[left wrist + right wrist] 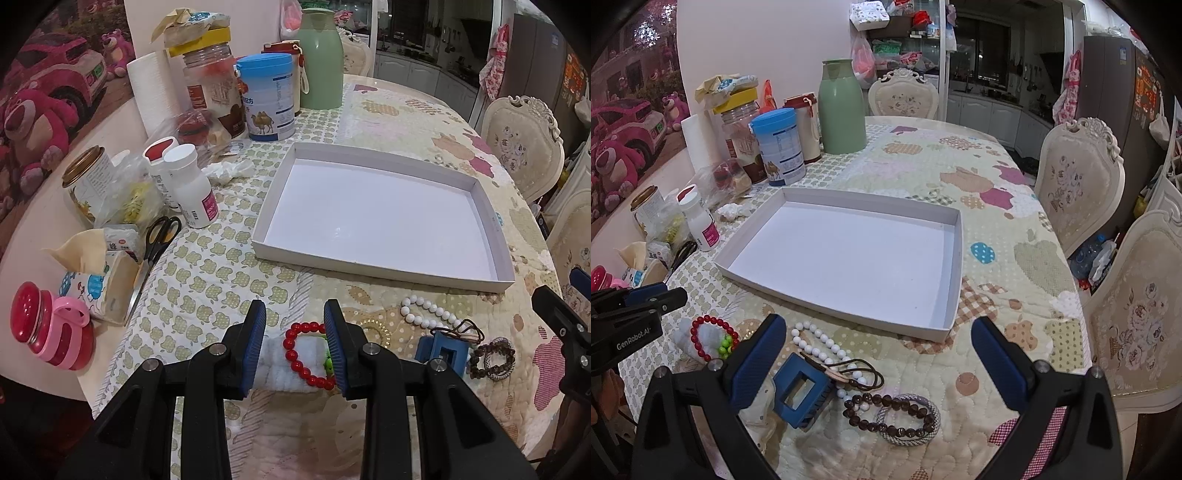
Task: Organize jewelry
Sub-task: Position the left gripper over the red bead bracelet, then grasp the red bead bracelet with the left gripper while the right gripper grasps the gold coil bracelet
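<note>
Left gripper (pixel 294 345) gapes over the red bead bracelet (pixel 295 352), its right finger hiding the green beads (pixel 328 363); right gripper (pixel 879 363) wide open too.

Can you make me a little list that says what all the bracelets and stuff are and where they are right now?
tray: white tray, nothing inside
red bracelet: red bracelet on the quilt, between the open jaws of the left gripper, not gripped
green beads: green beads beside the red bracelet
white beads: white beads in front of the tray
blue clip: blue clip by the hair ties
brown bracelet: brown bracelet lies over the grey bracelet
right gripper: right gripper, jaws wide open above this pile
</note>
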A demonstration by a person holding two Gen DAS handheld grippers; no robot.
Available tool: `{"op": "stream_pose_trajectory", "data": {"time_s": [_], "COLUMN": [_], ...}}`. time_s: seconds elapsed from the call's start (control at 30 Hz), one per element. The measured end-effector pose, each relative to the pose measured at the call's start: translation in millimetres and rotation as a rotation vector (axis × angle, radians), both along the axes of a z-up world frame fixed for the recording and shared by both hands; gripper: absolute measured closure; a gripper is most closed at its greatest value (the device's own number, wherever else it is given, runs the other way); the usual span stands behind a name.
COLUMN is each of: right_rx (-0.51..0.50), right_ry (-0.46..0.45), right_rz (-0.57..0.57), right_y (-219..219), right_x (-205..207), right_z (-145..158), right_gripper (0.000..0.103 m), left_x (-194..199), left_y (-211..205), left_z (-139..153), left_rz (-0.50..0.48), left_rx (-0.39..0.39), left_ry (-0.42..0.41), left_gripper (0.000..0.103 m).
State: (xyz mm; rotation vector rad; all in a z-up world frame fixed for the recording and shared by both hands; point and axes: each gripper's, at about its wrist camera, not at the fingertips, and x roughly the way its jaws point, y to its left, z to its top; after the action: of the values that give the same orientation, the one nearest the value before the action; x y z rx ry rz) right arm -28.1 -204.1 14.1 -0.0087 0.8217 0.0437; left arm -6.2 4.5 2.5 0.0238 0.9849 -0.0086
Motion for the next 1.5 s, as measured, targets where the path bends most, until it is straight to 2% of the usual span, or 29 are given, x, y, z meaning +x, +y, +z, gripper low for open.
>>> {"op": "stream_pose_trajectory", "data": {"time_s": [0.23,0.57,0.7,0.8,0.9,1.03,1.3,1.5], "right_rx": [-0.004,-0.013,-0.017,-0.020,-0.018,-0.019,-0.016,-0.017], "right_ry": [0.007,0.028,0.035,0.037,0.039,0.047,0.056,0.067], "right_rz": [0.003,-0.015,-0.018,-0.021,-0.023,-0.025,-0.024,-0.023], "right_y": [0.4,-0.7,-1.4,-2.1,-3.5,-2.7,-1.8,-0.4], "right_x": [0.1,6.7,7.9,8.2,8.4,8.9,10.3,10.8], "right_z": [-1.5,-5.8,-6.6,-6.8,-6.9,-8.0,-9.9,-12.9], "right_gripper": [0.001,0.001,0.001,0.001,0.001,0.001,0.001,0.001], "left_x": [4.4,4.0,5.9,5.5,6.2,6.8,5.8,5.9], "left_y": [2.5,-0.3,-1.5,-1.2,-2.0,-2.0,-0.8,5.0], "left_z": [-4.0,-7.5,-6.8,-5.5,-5.0,-7.4,-8.4,-9.7], "left_rz": [0.001,-0.002,-0.007,-0.009,-0.009,-0.010,-0.006,0.007], "left_rx": [-0.007,-0.002,-0.014,-0.037,-0.040,-0.028,-0.013,-0.032], "left_ry": [0.017,-0.014,-0.063,-0.147,-0.142,-0.085,-0.071,-0.058], "left_gripper": [0.079,0.079,0.079,0.079,0.079,0.079,0.079,0.079]}}
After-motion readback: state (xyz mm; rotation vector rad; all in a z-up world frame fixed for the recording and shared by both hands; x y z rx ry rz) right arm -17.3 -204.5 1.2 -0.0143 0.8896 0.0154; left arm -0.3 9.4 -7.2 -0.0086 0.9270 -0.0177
